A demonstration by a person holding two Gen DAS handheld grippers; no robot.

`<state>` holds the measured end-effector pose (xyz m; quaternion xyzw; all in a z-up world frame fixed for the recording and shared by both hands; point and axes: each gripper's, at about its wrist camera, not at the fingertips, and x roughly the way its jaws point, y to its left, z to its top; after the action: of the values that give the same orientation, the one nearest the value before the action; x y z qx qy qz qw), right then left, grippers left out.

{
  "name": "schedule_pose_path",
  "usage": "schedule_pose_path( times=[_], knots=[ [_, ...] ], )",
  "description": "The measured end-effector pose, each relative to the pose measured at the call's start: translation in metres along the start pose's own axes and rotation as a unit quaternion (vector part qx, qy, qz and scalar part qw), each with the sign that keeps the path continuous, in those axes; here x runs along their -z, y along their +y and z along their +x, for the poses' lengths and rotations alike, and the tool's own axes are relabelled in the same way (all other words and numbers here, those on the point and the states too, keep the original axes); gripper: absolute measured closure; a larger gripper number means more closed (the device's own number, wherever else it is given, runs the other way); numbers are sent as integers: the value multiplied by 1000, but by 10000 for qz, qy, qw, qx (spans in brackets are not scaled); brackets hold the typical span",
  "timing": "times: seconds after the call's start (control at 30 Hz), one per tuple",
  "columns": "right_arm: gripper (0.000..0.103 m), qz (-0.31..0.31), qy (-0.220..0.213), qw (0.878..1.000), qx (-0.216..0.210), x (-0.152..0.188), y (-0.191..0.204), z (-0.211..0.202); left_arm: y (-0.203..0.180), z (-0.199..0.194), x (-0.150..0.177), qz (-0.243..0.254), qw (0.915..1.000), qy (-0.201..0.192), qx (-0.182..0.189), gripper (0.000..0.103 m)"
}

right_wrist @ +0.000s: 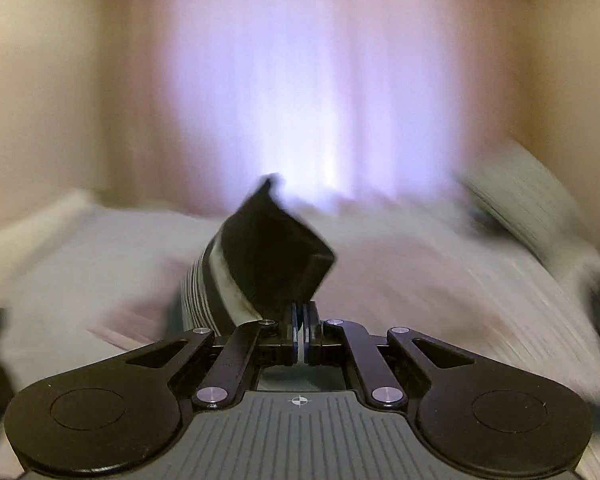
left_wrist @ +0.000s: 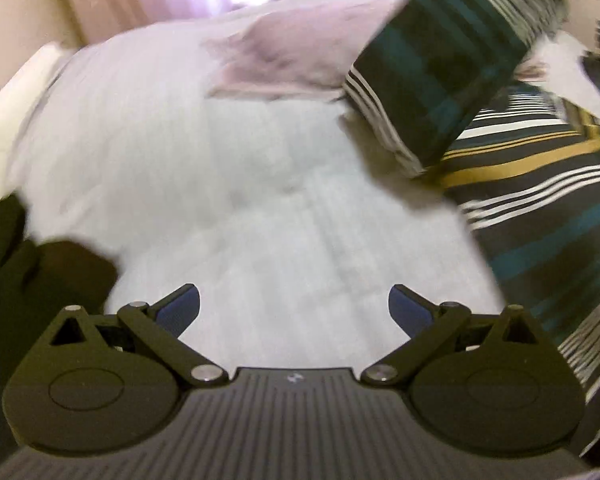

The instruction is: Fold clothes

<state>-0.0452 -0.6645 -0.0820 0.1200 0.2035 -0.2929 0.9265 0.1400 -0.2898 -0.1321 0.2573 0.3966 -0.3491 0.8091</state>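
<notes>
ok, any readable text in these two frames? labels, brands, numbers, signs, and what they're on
No readable words or numbers in either view.
Left gripper body: small pale mark at the centre, too blurred to read.
Right gripper body: a round crosshair symbol, no letters.
Striped garment: stripes only, no visible tag or print.
Bedsheet and curtain: plain, motion-blurred.

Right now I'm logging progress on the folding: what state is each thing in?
Left gripper: open, empty, over the bed sheet.
Right gripper: shut on the striped garment.
Striped garment: partly lifted, the rest lying on the bed.
Dark cloth: lying loose at the sheet's edge.
</notes>
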Motion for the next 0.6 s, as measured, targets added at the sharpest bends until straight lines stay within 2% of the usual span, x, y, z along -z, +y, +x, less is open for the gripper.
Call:
schedule_pose_path(
  times=[0.07, 0.13, 0.27, 0.3, 0.33, 0.4, 0.5, 0.6],
  knots=[
    [102, 603, 614, 9951, 487, 41, -65, 19, -33, 3, -15, 111, 9999, 39, 81, 4],
    [102, 1156, 1406, 9787, 950, 88, -127, 47, -66, 8, -29, 202, 9995, 120, 192, 4],
    [100, 1845, 2263, 9500, 1108, 142, -200, 67, -131, 21, -49, 654, 9973, 237, 216, 4],
    [95, 1899, 2292, 9492, 1027, 142, -208, 71, -146, 25, -53, 789, 9964, 252, 189, 4],
    [68, 1919, 2277, 9502, 923, 142, -217, 70, -160, 30, -57, 925, 9952, 266, 162, 4],
    [33, 2019, 2153, 9525, 745, 140, -231, 75, -189, 40, -67, 1166, 9926, 296, 148, 4],
    [33, 2050, 2217, 9533, 91, 143, -245, 77, -226, 58, -78, 1554, 9873, 303, 154, 4],
    [33, 2086, 2404, 9475, -305, 144, -250, 99, -260, 71, -86, 2134, 9766, 237, 94, 4]
  ],
)
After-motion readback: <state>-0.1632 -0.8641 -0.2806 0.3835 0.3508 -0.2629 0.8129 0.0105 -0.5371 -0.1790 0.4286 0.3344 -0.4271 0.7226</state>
